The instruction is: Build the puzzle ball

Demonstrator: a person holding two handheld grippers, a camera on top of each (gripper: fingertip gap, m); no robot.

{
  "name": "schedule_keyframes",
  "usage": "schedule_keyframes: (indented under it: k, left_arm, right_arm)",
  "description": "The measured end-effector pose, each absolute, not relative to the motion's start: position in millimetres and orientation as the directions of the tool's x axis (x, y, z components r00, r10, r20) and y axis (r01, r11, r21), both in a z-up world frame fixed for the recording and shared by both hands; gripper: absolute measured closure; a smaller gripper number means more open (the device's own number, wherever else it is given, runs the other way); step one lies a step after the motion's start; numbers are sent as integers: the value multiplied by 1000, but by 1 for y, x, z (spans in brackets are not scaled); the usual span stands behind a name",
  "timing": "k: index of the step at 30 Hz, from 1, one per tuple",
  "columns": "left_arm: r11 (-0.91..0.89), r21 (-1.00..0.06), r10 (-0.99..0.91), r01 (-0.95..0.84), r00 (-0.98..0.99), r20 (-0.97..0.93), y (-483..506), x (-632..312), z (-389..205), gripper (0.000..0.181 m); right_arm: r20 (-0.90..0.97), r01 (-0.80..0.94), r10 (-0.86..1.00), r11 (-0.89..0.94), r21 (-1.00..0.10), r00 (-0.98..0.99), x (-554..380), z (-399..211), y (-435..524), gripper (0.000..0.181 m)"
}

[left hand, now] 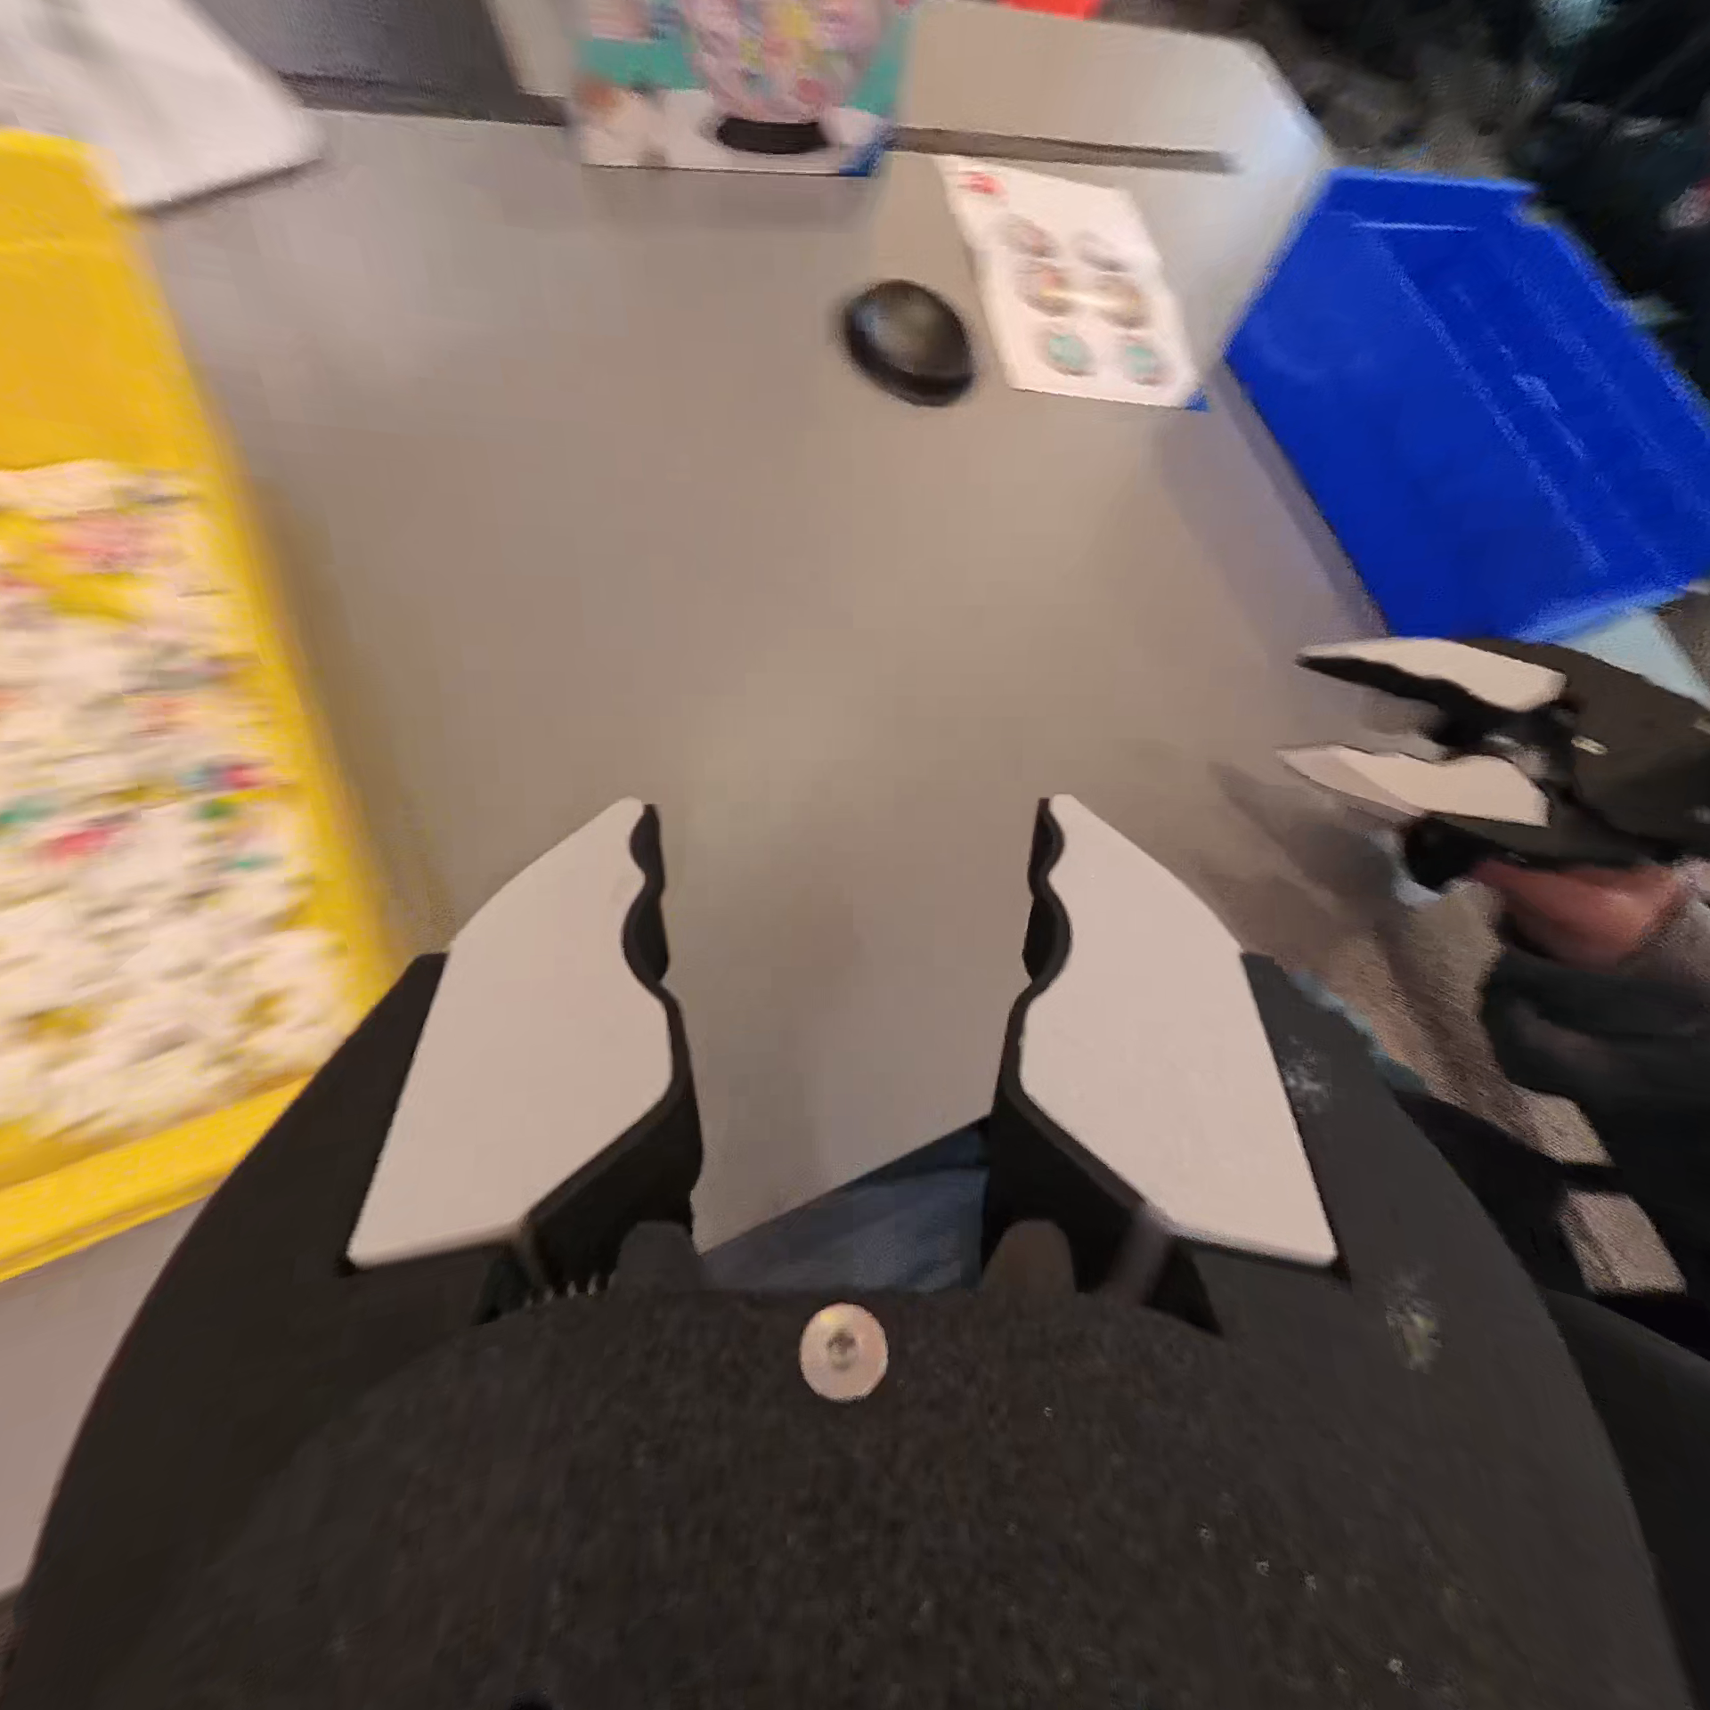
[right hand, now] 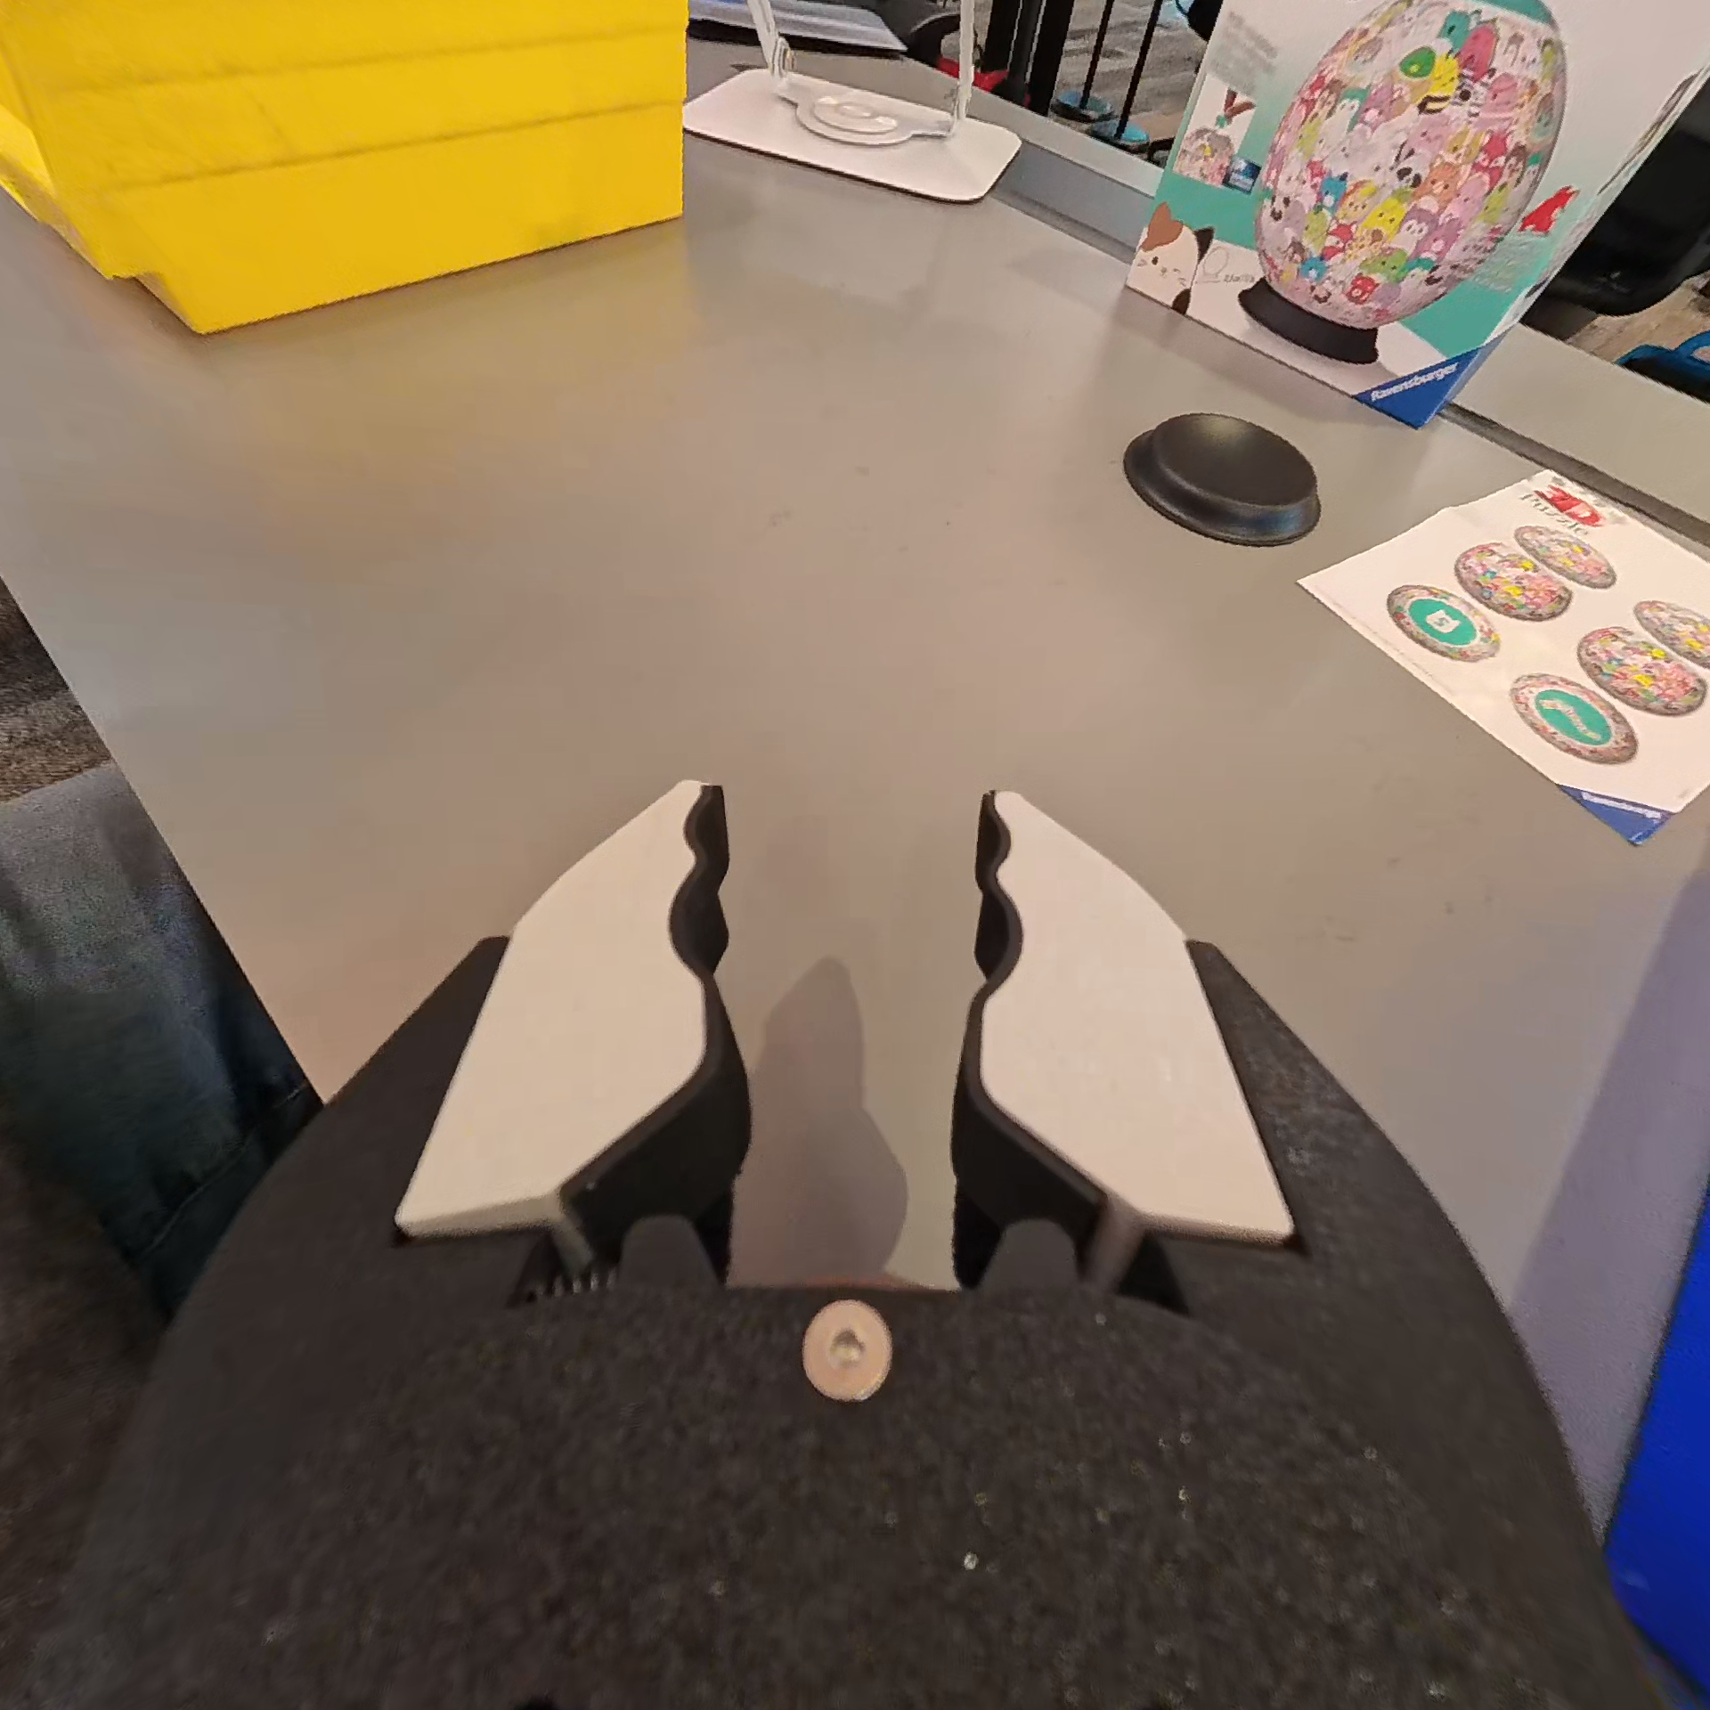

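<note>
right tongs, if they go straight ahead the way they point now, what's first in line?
Nothing close. The right tongs stand open and empty over bare grey table. Straight on, the way looks free to the far edge; the black stand sits right of the line, though depth is unclear.

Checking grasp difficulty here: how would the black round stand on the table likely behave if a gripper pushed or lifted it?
The black stand sits low and wide with a flared foot, so it should slide rather than tip. Its smooth rim may slip between the fingers. It looks rigid.
</note>
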State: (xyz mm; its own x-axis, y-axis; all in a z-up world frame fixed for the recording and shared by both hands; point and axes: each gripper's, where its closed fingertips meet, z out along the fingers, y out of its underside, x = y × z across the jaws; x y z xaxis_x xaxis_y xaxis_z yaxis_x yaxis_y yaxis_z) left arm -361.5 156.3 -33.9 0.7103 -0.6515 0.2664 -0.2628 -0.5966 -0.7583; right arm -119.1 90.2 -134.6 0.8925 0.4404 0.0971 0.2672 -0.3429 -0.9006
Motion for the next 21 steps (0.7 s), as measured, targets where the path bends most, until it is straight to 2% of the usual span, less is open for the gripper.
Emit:
schedule_keyframes:
  k: [2,5,9,12,16,21]
  left_arm:
    - [-640,-730,-561,-240,795,231,194,-409,-21,98]
    - [-713,-686,-435,-145,859,270,257,-456,-27,104]
    - [-780,-600,-383,-179,895,230,329,-475,-72,113]
    - [-799,-531,-439,-283,878,192,360,-477,-107,124]
    - [-753,-488,-553,-441,826,107,376,-476,-134,125]
    - [-751,-408,-602,-519,793,97,372,-475,-162,127]
  right_arm:
    - [89,262,446,-344,-902,890,-120,-134,90,130]
    - [83,261,455,-344,-902,887,-122,-135,91,130]
    - [89,279,477,-346,-896,874,-127,-138,92,131]
    - [114,305,485,-337,-891,867,-128,-139,91,132]
    - [111,306,487,-341,-889,866,-128,-140,89,133]
    - [81,281,482,-361,-889,873,-125,-143,89,134]
